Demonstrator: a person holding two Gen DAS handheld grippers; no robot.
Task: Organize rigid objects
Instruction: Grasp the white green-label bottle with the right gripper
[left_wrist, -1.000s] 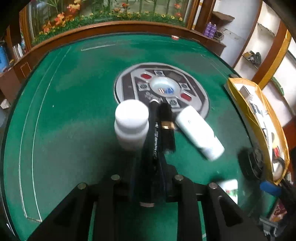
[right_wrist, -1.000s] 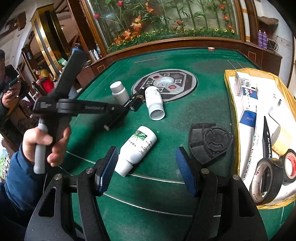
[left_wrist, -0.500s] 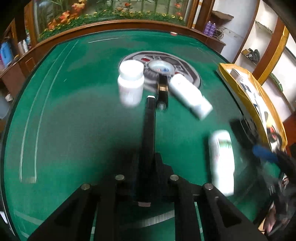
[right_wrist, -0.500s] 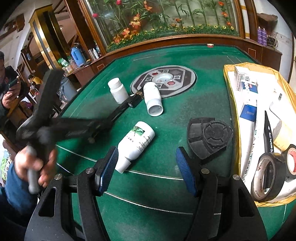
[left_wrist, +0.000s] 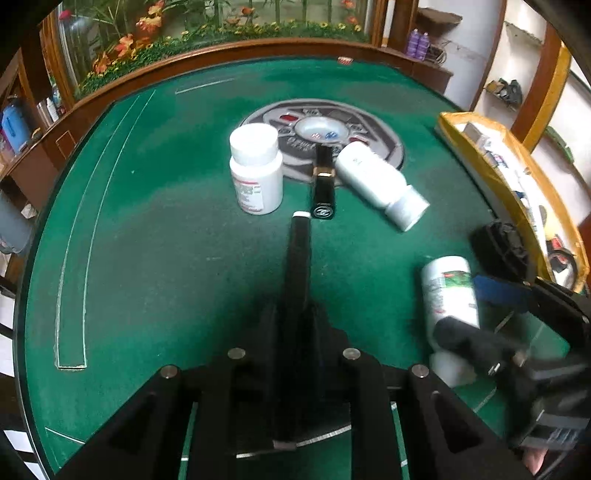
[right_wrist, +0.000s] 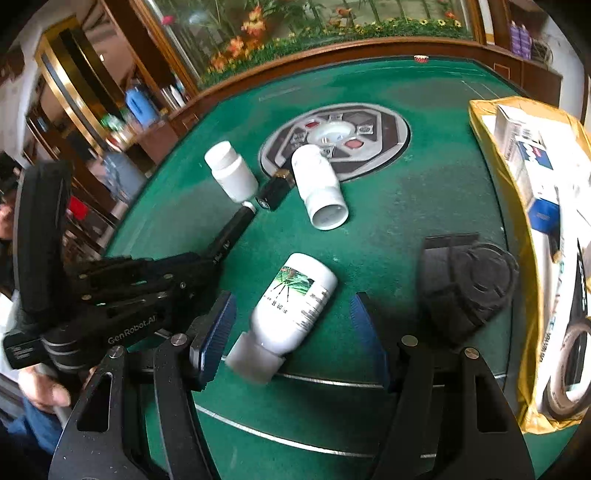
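1. The left gripper (left_wrist: 295, 332) clamps a long black pen (left_wrist: 299, 251); its jaws are easing apart slightly, yet the pen is gripped between them, white tip forward over the green table (left_wrist: 147, 221).
2. The right gripper (right_wrist: 291, 325) stands open, blue pads either side of a lying white bottle with a green label (right_wrist: 295, 299), not touching it.
3. Just past the pen tip lies a black lipstick tube (left_wrist: 323, 184), between an upright white bottle (left_wrist: 256, 170) and a toppled white bottle (left_wrist: 380, 184).
4. A black holder (right_wrist: 465, 284) sits near the yellow bag (right_wrist: 524, 258).
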